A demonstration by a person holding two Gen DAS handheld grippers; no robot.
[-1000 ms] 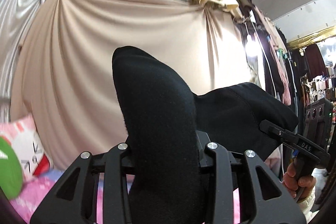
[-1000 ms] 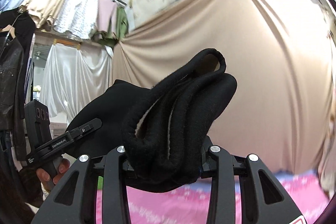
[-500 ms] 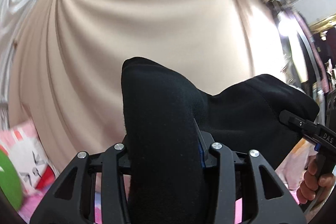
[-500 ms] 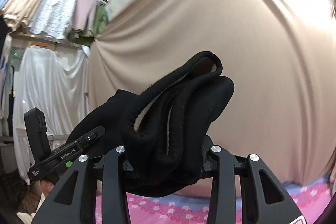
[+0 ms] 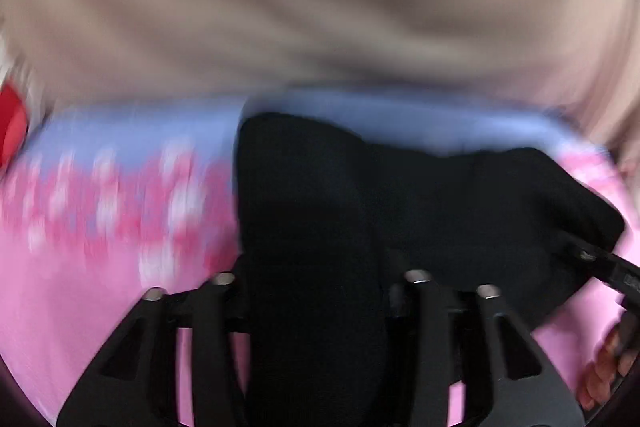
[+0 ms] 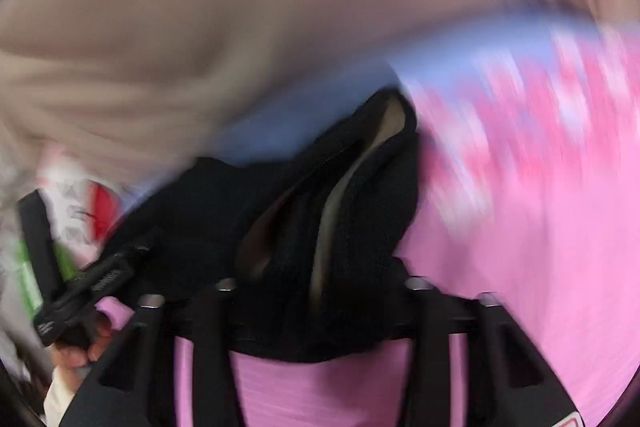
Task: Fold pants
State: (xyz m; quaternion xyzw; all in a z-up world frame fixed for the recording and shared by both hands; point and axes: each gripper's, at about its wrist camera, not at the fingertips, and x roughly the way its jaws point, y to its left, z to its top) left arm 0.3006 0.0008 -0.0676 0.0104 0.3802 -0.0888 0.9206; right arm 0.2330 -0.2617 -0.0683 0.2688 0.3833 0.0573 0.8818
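The black pants (image 5: 304, 187) stand bunched between the fingers of my left gripper (image 5: 320, 279), whose jaws are opening with the cloth still filling the gap. The pants stretch right to my right gripper (image 5: 600, 263), seen at the edge. In the right wrist view the folded waistband of the pants (image 6: 360, 187), with its pale lining showing, sits between the fingers of my right gripper (image 6: 320, 287); its jaws are opening too. My left gripper (image 6: 92, 287) shows at the lower left. Both grippers point down over the pink bedspread (image 5: 100, 287). Both views are blurred by motion.
The pink and blue flowered bedspread (image 6: 520, 247) fills the lower part of both views. A beige curtain (image 5: 320, 7) hangs behind it. A red and white pillow (image 6: 88, 203) lies at the left. A person's hand (image 6: 80, 351) holds the left gripper's handle.
Both grippers have swung down from pointing at the curtain and ceiling towards the bedspread, carrying the pants. The fingers of each stand slightly wider apart than before.
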